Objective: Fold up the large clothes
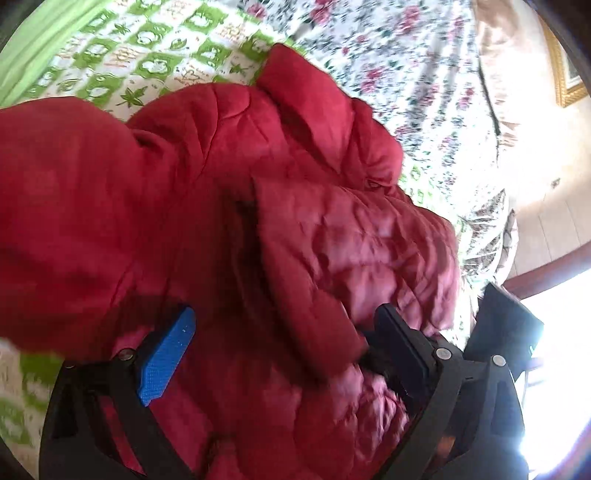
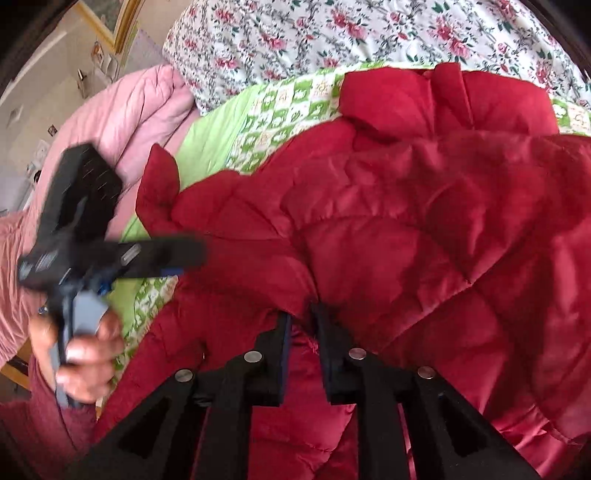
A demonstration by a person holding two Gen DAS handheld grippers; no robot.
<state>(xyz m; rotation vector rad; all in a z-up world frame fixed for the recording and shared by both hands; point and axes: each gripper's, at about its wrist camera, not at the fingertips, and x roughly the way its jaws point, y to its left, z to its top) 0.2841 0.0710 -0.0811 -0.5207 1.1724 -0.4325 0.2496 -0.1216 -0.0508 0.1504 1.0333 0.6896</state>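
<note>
From the left wrist camera, we see our left tool over one red quilted jacket that lies crumpled on the bed. Its two fingers stand wide apart: the blue pad on one side and the black finger on the other, with a fold of jacket cloth bulging up between them but not pinched. The jacket's upper edge ends in a raised flap, beyond which the green-and-white checked sheet shows. A floral quilt lies further back and runs toward the wall. Open bed shows along the top and to the right of the jacket; at lower left a small strip of checked sheet is also bare.

From the right wrist camera, our right tool has its two fingers drawn close together, clamped on a ridge of the jacket with only a narrow slot between them. The jacket fills the middle and right of this view, and its far edge reaches the floral quilt. To the left, the checked sheet and one pink quilt lie beside the jacket. The left tool appears blurred there, held in our left hand just off the jacket's left edge.

We count one jacket, two tools, two quilts and one sheet.
</note>
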